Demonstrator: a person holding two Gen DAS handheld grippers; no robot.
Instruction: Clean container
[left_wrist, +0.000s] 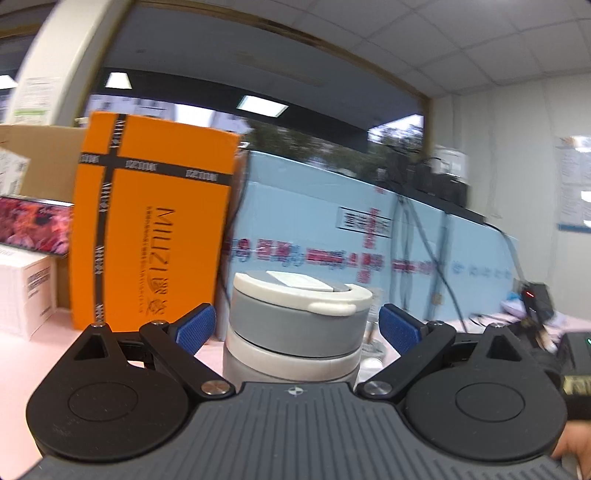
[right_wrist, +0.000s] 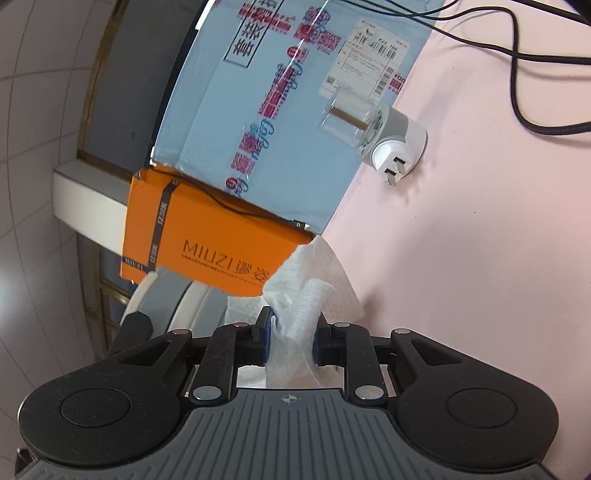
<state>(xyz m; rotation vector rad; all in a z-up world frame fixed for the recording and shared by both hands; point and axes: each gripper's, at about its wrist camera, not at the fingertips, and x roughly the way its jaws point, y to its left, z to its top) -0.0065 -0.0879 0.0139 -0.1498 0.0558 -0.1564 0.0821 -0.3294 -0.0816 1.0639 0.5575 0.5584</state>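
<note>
Right up against the lens in the left wrist view, the left gripper (left_wrist: 297, 325) stands wide apart, its blue pads (left_wrist: 195, 328) flanking the container (left_wrist: 295, 328) without touching it. That container is a grey-and-white banded cup with a white lid, sitting dead centre between the fingers, close to the gripper body. Behind it to the left stands an orange box (left_wrist: 155, 225) printed "MIUZI" in dark letters, with black ribbon-style bands. A pale blue carton (left_wrist: 332, 229) with pink tape runs off ahead and to the right; its print is too blurred to read. White boxes sit far left on the pink table (left_wrist: 22, 354), under ceiling panels and a wide window.

Over to the right wrist view: the right gripper (right_wrist: 291, 338) is clamped tight on a crumpled white paper towel (right_wrist: 310, 291), which fans out ahead of the fingers. The container's rim (right_wrist: 177, 299) peeks in just to the left. "MIUZI" reads clearly on the orange box ahead-left; the blue carton carries a barcoded shipping label (right_wrist: 365, 62). Further ahead, to the right on the pink surface, lies a white plug-in device (right_wrist: 384, 136) with a clear cap, and black cables (right_wrist: 524, 62) trail beyond.
</note>
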